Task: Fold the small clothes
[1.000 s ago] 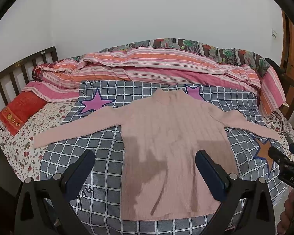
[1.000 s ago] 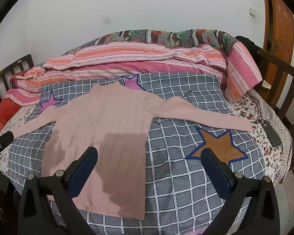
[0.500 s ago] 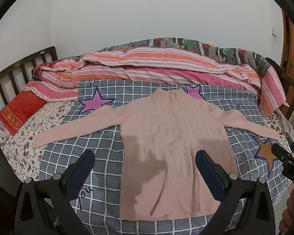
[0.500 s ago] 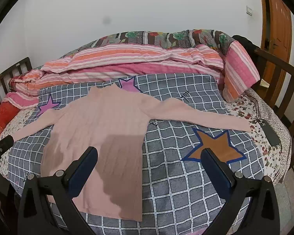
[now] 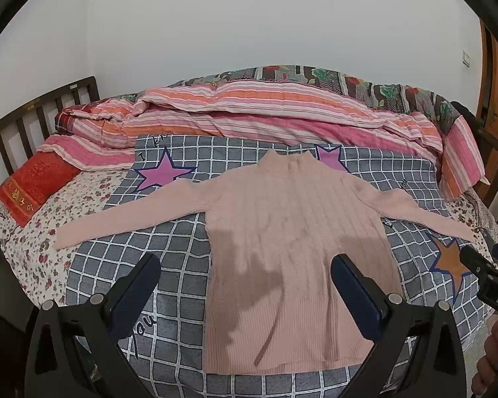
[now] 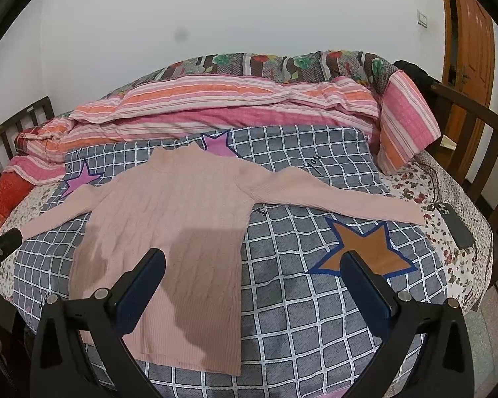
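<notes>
A pink ribbed sweater (image 5: 292, 232) (image 6: 182, 219) lies flat on the bed with both sleeves spread wide and its collar toward the wall. The hem faces me at the near edge. My left gripper (image 5: 245, 268) hovers open above the lower body of the sweater, holding nothing. My right gripper (image 6: 254, 265) is open too, over the sweater's right hem side and the checked cover, well short of the right sleeve (image 6: 335, 199). The right gripper's tip (image 5: 481, 265) also shows at the right edge of the left wrist view.
A grey checked cover with stars (image 5: 169, 272) (image 6: 332, 298) lies under the sweater. Striped pink quilts (image 5: 265, 112) are piled at the back. A red pillow (image 5: 33, 185) sits left, a dark phone (image 6: 455, 225) right. Wooden bed rails (image 6: 481, 139) stand at both sides.
Both grippers have drawn back and risen slightly; the sweater sits a bit further away in both views. The shadow on its lower part has shrunk. The sweater has not moved.
</notes>
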Motion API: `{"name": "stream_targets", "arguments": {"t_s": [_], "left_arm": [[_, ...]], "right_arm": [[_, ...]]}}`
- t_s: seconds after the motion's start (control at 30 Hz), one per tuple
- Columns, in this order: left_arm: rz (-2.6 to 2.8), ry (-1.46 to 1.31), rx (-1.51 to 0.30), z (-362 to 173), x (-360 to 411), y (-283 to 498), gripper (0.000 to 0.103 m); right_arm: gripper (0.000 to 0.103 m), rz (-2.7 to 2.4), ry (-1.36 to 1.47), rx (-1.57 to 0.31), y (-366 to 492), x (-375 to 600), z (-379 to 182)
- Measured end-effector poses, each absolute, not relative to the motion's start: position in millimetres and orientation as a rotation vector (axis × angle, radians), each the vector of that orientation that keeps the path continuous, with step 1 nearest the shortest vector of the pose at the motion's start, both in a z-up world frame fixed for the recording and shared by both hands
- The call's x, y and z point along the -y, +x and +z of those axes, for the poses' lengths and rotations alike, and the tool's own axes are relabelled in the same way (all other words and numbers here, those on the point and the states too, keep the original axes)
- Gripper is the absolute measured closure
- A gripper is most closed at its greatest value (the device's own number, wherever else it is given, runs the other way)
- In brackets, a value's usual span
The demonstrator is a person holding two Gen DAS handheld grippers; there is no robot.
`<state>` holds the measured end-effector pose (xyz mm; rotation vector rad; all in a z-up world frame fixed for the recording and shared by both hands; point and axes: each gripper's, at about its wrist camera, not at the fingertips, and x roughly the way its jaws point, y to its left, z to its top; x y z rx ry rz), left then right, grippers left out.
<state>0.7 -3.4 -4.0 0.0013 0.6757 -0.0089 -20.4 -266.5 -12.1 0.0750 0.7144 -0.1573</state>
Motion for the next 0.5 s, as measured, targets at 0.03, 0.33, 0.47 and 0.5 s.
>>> {"name": "stream_targets", "arguments": {"t_s": [0.03, 0.33, 0.47, 0.5], "left_arm": [[-0.007, 0.002, -0.676, -4.1, 3.4, 0.5, 0.0], [-0.008, -0.001, -0.674, -4.0, 3.4, 0.7, 0.0], [-0.016, -0.012, -0.674, -4.4, 4.3, 2.1, 0.0], [-0.016, -0.011, -0.674, -4.4, 5.2, 2.6, 0.0]], "right_arm": [[0.0, -0.157, 0.074, -0.714, -20.1, 266.3, -11.9], [0.0, -0.144, 0.066, -0.711, -19.2, 259.4, -12.2], [0.0, -0.144, 0.059, -0.712, -17.2, 257.6, -12.5], [0.0, -0.144, 0.06, -0.712, -17.3, 257.6, -12.6]]}}
